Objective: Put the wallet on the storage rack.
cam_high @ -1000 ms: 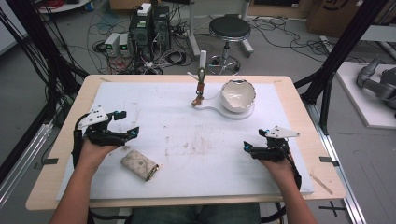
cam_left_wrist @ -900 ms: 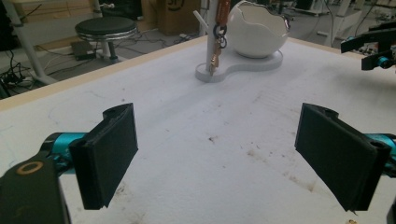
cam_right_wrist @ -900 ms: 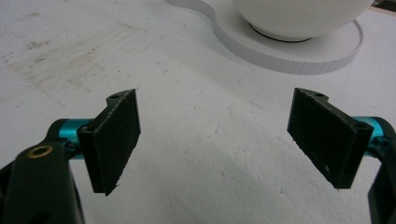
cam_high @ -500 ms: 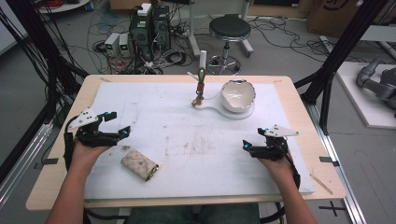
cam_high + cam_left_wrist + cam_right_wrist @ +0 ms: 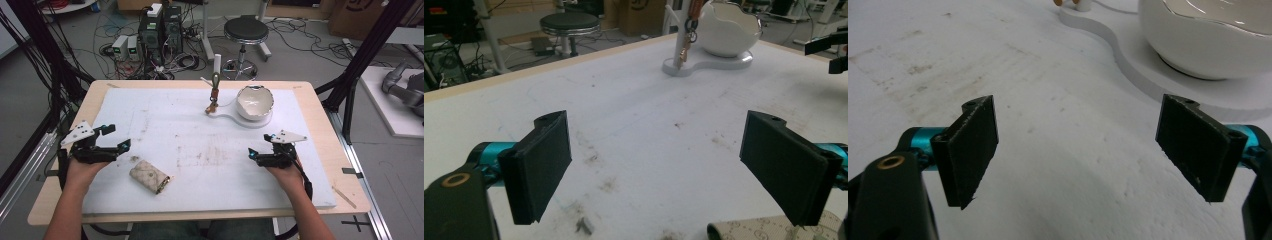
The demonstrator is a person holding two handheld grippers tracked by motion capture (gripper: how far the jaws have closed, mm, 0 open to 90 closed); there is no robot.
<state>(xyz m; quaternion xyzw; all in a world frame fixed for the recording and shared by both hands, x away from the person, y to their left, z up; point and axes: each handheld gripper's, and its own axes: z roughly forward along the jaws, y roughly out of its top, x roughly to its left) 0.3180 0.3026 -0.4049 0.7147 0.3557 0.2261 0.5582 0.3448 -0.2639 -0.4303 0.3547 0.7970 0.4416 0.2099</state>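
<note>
White mat w/ brown smudges covers most of the wooden surface (image 5: 100,95). L gripper (image 5: 117,139) near the left edge, jaws spread wide, nothing between; patterned pouch (image 5: 149,176) lies flat just beside it, toward the person. R gripper (image 5: 257,153) on the right side, jaws also spread, empty, well apart from pouch. White bowl (image 5: 255,101) on a white stand (image 5: 227,114) w/ hanging keys (image 5: 214,96) at far edge. Behind: black stool (image 5: 246,31), computer boxes (image 5: 161,22), cables on floor.
</note>
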